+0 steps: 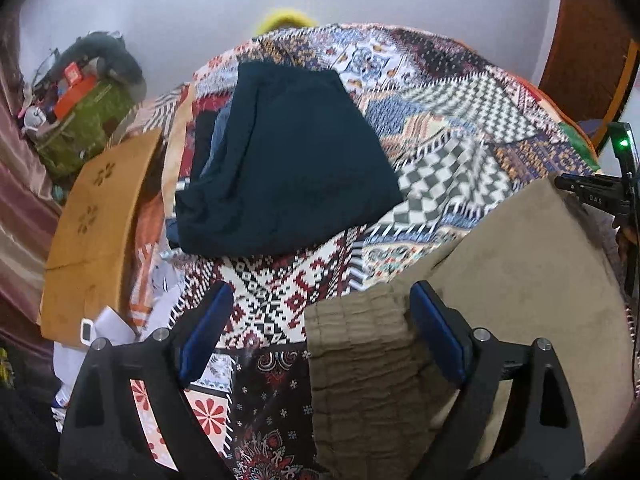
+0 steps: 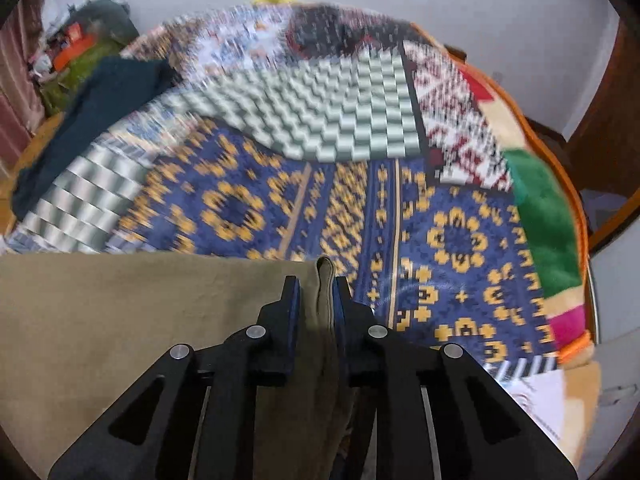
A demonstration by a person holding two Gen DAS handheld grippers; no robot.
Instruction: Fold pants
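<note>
The left gripper (image 1: 320,320) is held wide open above the patchwork bedspread (image 1: 440,120), the khaki pants (image 1: 520,280) waistband between its fingers. The right gripper (image 2: 316,300) is clamped on the pants' edge, the rest spread to its left.

Soft, even indoor light, no harsh shadows; fisheye bending and dark vignette at the edges; right wrist view motion-smeared — left sharper.

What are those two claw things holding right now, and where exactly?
The right gripper is shut on an edge fold of the khaki pants. The left gripper is open around their elastic waistband, gripping nothing.
</note>
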